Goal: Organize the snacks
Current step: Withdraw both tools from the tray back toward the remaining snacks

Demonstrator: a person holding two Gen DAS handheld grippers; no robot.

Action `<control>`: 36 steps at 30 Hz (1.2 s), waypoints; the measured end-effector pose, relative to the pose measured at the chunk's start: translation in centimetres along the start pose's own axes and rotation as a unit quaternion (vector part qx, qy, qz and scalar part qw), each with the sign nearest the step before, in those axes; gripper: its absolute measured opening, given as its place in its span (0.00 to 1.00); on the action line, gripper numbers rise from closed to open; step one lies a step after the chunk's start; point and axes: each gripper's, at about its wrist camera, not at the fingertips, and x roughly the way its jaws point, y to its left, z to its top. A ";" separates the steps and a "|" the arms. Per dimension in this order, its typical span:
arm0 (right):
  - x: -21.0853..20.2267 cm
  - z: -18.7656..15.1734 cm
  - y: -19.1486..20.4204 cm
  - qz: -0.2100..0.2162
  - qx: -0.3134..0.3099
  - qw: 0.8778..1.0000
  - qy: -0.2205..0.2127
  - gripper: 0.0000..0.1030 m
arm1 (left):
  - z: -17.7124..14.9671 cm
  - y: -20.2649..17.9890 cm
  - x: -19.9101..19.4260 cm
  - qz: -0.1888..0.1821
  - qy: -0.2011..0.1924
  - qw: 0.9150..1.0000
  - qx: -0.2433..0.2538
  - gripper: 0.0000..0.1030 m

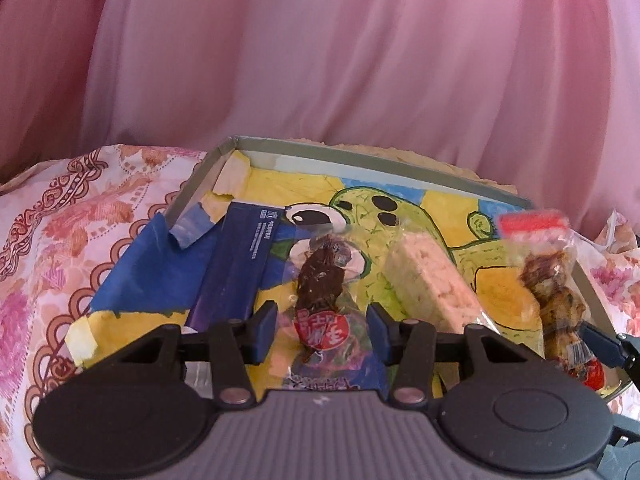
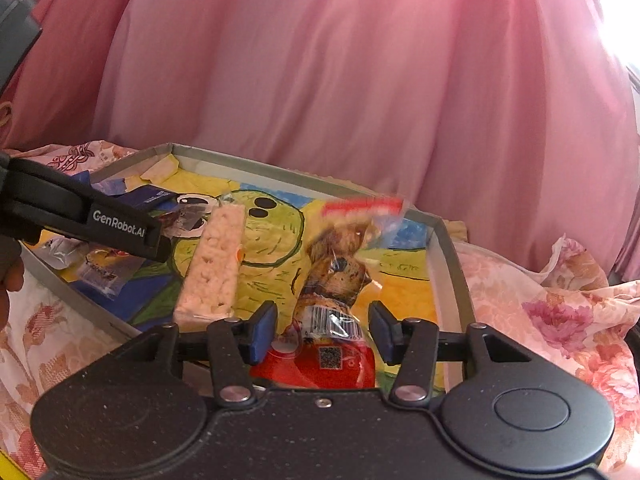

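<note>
Mostly sorted: four snack packets lie in the tray [image 2: 444,240]; both tongs, left [image 1: 322,330] and right [image 2: 323,330], gape wide, holding nothing.

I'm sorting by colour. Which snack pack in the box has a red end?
The clear pack of brown speckled pieces between the right gripper jaws, red at both ends. The pale puffed-rice bar and dark-meat pack lack that.

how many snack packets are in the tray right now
4: a dark blue box at the left, a dark meat packet between the left gripper's fingers, a rice bar mid-tray, and a red-topped packet between the right gripper's fingers. Others may be hidden.
</note>
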 end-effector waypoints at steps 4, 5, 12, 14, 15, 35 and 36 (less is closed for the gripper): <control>-0.3 0.1 0.0 -0.008 -0.005 1.000 -0.008 0.63 | 0.1 0.1 -0.2 0.003 0.005 1.000 -0.004 0.68; -0.6 0.2 0.0 -0.008 -0.003 1.000 -0.011 0.65 | 0.1 0.2 -0.4 0.002 0.006 1.000 -0.010 0.70; -5.0 0.9 -1.8 -0.016 0.033 0.997 -0.063 0.91 | 0.7 0.3 -4.2 0.006 -0.024 0.999 -0.036 0.92; -6.7 1.2 -2.4 -0.020 0.041 0.996 -0.076 0.95 | 1.0 0.3 -5.8 0.003 -0.038 0.998 -0.041 0.95; -7.5 1.4 -2.8 -0.024 0.045 0.995 -0.082 0.96 | 1.1 0.3 -6.6 0.003 -0.046 0.998 -0.044 0.97; -27.5 -1.8 -5.6 0.013 0.152 0.981 -0.123 0.99 | -8.1 1.1 -25.4 0.062 -0.173 0.983 -0.010 1.00; -28.3 -2.4 -5.4 0.013 0.151 0.981 -0.123 0.99 | -8.8 1.2 -26.1 0.064 -0.172 0.983 -0.011 1.00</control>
